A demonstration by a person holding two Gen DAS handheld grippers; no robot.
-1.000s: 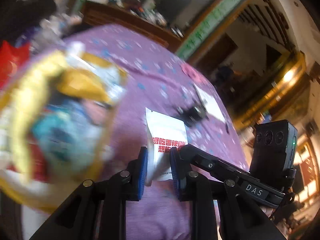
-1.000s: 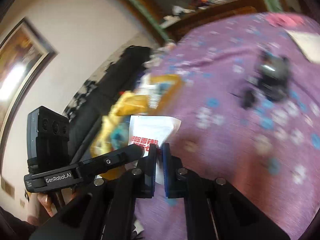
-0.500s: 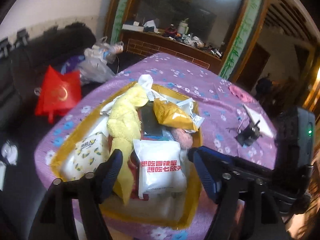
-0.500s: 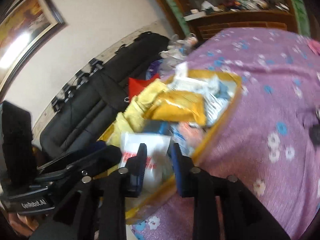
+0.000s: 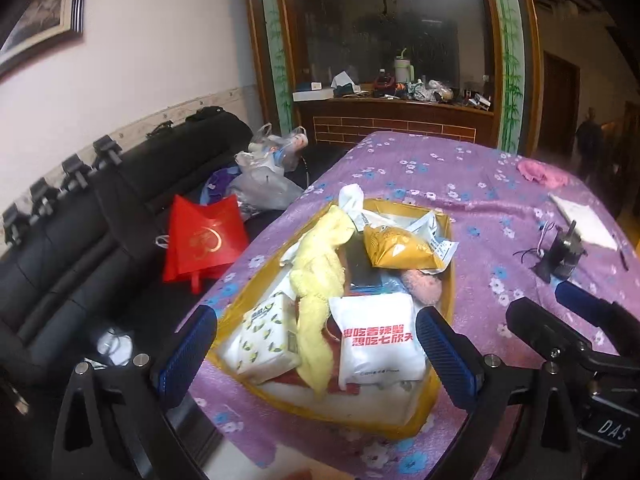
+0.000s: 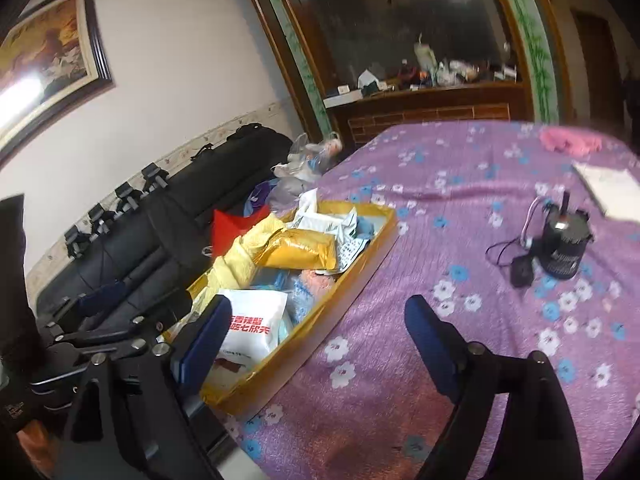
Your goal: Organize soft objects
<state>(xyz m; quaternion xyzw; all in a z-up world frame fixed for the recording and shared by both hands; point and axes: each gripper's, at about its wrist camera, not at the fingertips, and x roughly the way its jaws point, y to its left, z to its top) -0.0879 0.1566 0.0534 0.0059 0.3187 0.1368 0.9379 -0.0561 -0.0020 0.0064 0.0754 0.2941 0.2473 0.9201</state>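
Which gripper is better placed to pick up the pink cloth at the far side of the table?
Right, probably. The right gripper hangs open over bare tablecloth facing the pink cloth; the left gripper frames the yellow tray.

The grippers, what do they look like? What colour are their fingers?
Both are black and angular, with silver bolts at the joints. The left gripper has blue ribbed pads on its fingers. The right gripper has darker blue pads. In the left wrist view, the right gripper's body carries white letters, DAS.
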